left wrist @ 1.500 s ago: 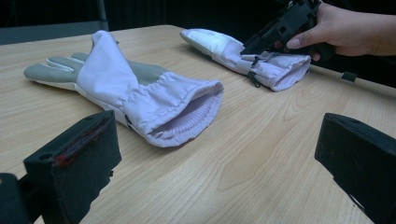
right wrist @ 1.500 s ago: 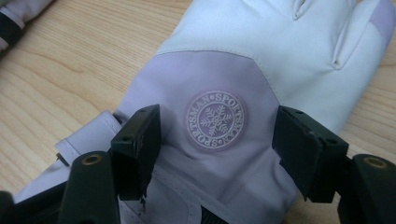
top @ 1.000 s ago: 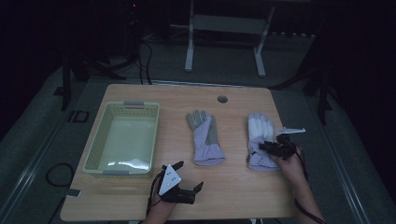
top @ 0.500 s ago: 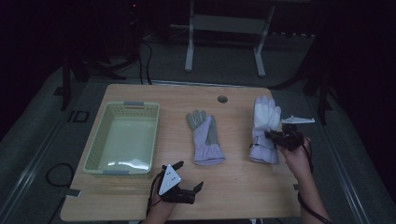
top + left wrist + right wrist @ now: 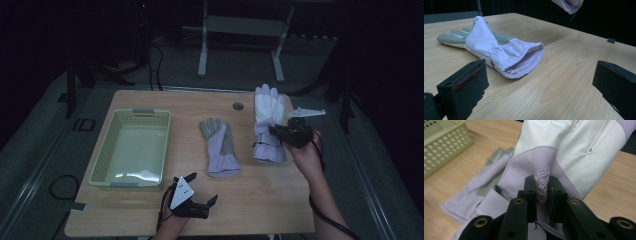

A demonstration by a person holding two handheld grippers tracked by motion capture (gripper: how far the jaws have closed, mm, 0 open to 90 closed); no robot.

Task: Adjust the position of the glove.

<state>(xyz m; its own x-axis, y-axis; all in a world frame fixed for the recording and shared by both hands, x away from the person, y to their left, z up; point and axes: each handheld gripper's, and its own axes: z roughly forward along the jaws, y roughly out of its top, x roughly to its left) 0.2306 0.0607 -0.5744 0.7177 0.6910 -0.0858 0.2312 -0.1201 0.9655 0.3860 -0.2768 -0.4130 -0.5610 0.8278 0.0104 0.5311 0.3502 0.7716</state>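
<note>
right gripper [image 5: 541,192] pinches white glove [image 5: 268,117] at its cuff-side back | soft, light, floppy | left gripper [image 5: 541,82] wide open, empty

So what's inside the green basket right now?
Nothing visible: the high view shows the basket with a bare, pale floor. Both gloves are outside it, one flat on the table, the other pinched in the right gripper.
</note>
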